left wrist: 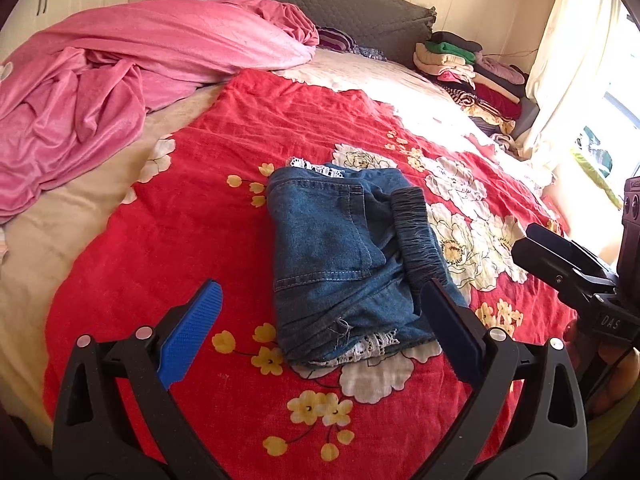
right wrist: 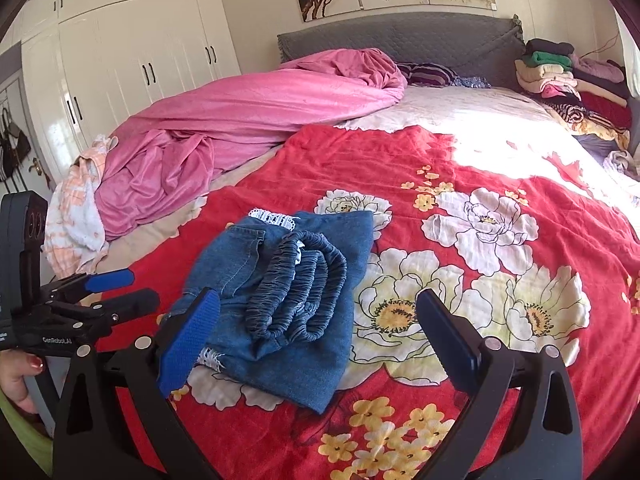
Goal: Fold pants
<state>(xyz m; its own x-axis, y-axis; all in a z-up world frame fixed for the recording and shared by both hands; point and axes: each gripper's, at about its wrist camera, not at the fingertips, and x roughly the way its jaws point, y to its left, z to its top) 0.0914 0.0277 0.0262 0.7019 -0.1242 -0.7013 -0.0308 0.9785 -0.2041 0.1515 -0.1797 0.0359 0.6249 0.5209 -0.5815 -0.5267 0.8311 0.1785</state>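
Blue denim pants (left wrist: 336, 256) lie folded into a compact bundle on the red floral bedspread (left wrist: 224, 168). Their gathered elastic waistband (left wrist: 416, 236) rests on top, and white lace hems peek out at the far and near ends. My left gripper (left wrist: 320, 292) hovers open just in front of the bundle, with nothing between its fingers. In the right wrist view the pants (right wrist: 288, 320) lie left of centre, and my right gripper (right wrist: 318, 300) stands open over their near edge, holding nothing. The left gripper (right wrist: 120, 290) shows at that view's left edge, held by a hand.
A crumpled pink blanket (left wrist: 120, 80) covers the bed's far left. A stack of folded clothes (left wrist: 472, 68) sits at the far right by the grey headboard (left wrist: 320, 4) and curtain (left wrist: 572, 52). White wardrobes (right wrist: 132, 60) stand beyond the bed's left side.
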